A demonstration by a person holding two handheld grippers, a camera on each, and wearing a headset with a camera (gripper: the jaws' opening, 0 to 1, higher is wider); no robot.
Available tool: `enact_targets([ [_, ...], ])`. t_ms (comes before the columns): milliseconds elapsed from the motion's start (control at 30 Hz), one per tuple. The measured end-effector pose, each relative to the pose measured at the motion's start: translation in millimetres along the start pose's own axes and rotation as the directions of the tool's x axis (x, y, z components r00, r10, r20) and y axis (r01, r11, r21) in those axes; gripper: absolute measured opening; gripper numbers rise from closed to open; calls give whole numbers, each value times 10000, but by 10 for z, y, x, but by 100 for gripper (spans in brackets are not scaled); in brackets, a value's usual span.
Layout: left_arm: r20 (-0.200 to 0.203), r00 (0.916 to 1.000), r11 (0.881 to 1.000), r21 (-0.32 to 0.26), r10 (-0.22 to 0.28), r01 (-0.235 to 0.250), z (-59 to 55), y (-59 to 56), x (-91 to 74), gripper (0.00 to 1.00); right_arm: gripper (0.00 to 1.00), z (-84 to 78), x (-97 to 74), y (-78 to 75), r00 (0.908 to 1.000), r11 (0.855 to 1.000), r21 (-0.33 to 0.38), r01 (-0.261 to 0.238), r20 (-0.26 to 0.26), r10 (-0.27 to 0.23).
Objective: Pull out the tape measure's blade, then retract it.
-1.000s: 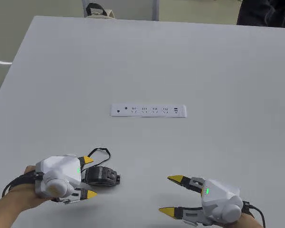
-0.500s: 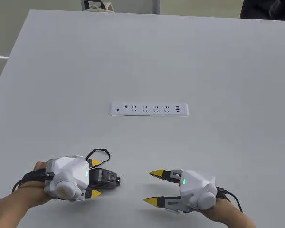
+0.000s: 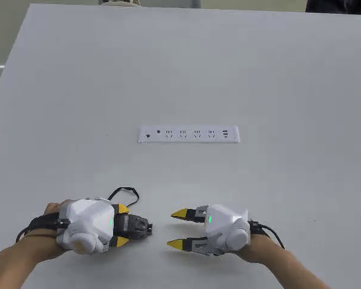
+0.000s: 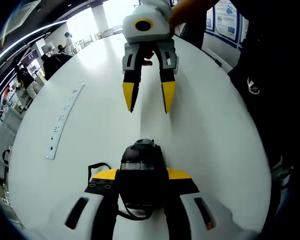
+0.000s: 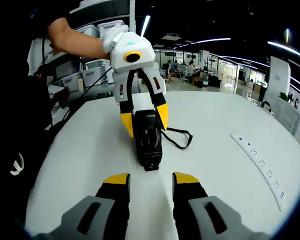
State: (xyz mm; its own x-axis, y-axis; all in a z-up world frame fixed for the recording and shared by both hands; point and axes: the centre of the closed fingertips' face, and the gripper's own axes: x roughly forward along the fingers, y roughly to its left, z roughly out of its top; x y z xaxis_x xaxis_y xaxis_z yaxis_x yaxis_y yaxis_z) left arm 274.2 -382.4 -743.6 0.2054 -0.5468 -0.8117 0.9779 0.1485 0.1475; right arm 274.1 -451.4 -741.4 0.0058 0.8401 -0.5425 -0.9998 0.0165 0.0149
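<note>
Holds the tape measure (image 3: pixel 138 227) squeezed tight in the left gripper (image 3: pixel 121 225) down on the worktop (image 3: pixel 228 72), and brings the right gripper (image 3: pixel 177 229), jaws wide apart, much closer to its front than a moment ago, so looks ready to start the pull.

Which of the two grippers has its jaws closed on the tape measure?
The left gripper: its yellow-tipped jaws clamp the black tape measure from both sides. The right gripper is open, pointing at the tape measure's end without touching it.
</note>
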Motion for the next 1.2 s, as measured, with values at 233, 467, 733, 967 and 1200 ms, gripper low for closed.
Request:
enact_targets([
  [233, 123, 9999, 9999, -103, -93, 94, 5, 8, -3, 30, 29, 22, 173, 4, 9994, 9992, -203, -342, -66, 341],
  [467, 222, 9997, 9996, -262, -127, 133, 15, 16, -13, 29, 22, 33, 317, -2, 9985, 9979, -359, -538, -138, 533],
  [733, 264, 9995, 9991, -379, -166, 176, -19, 22, -1, 29, 20, 19, 444, 44, 9955, 9943, -569, -907, -341, 889],
  [967, 354, 9992, 9989, -440, -173, 189, -51, 25, 12, 29, 14, -21, 513, 19, 9943, 9928, -729, -954, -556, 915],
  [1200, 382, 9992, 9991, -397, -139, 155, -11, 22, 2, 29, 12, -20, 515, 16, 9941, 9922, -810, -946, -615, 898],
])
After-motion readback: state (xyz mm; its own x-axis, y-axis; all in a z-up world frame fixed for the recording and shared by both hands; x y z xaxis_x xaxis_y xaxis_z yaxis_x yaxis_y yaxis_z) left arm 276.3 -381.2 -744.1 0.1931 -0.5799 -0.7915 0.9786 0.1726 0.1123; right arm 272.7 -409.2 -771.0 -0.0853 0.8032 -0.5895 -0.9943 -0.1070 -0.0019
